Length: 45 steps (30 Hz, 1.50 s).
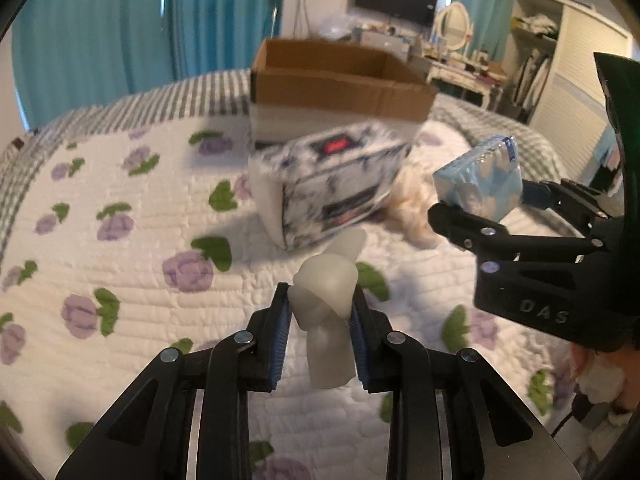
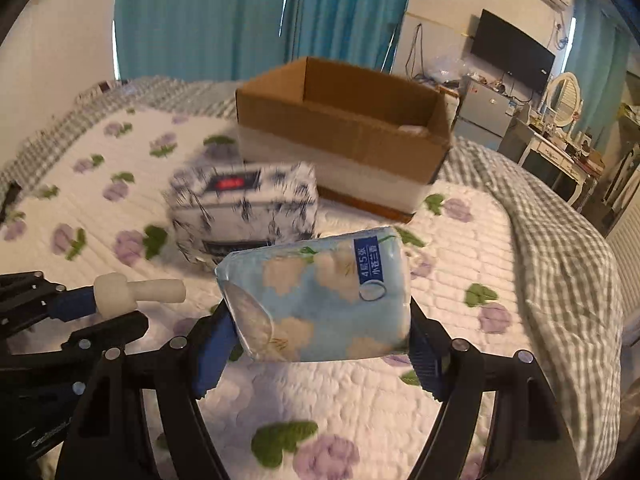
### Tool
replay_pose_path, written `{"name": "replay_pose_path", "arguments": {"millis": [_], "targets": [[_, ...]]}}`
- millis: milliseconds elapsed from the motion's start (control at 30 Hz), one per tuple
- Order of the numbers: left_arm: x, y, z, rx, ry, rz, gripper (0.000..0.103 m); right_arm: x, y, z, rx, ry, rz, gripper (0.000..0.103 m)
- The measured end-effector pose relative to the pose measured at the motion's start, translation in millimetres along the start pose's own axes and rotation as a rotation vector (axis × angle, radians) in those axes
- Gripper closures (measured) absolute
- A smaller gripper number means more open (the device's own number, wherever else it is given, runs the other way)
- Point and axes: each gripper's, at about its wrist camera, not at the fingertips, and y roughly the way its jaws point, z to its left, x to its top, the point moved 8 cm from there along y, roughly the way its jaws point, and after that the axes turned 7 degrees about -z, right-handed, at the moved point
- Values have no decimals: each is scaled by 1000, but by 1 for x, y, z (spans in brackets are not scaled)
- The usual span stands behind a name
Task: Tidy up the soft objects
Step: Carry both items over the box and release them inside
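My left gripper (image 1: 320, 322) is shut on a soft white T-shaped piece (image 1: 326, 296) and holds it above the bed; it also shows in the right wrist view (image 2: 132, 290). My right gripper (image 2: 320, 340) is shut on a light blue tissue pack (image 2: 320, 296), also seen in the left wrist view (image 1: 480, 182), held in the air. A white tissue pack with dark blue print (image 1: 324, 184) (image 2: 244, 210) lies on the quilt in front of an open cardboard box (image 1: 336, 88) (image 2: 340, 132). A cream fluffy item (image 1: 414, 212) lies beside that pack.
The floral quilt (image 1: 120, 240) covers the bed, with a grey checked blanket (image 2: 560, 260) at the right edge. Teal curtains, a TV, a dresser with an oval mirror (image 2: 564, 100) and a wardrobe stand behind.
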Motion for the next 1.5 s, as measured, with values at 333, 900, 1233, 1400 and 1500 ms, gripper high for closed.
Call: {"name": "replay_pose_path", "arguments": {"millis": [333, 900, 1233, 1400, 1500], "targets": [[75, -56, -18, 5, 50, -159, 76, 75, -86, -30, 10, 19, -146, 27], [224, 38, -6, 41, 123, -249, 76, 211, 5, -89, 41, 108, -223, 27], [231, 151, 10, 33, 191, -169, 74, 205, 121, -106, 57, 144, -149, 25], [220, 175, 19, 99, 215, -132, 40, 201, 137, -112, 35, 159, -163, 7], [217, 168, 17, 109, 224, -159, 39, 201, 130, -110, 14, 143, -179, 6]]}}
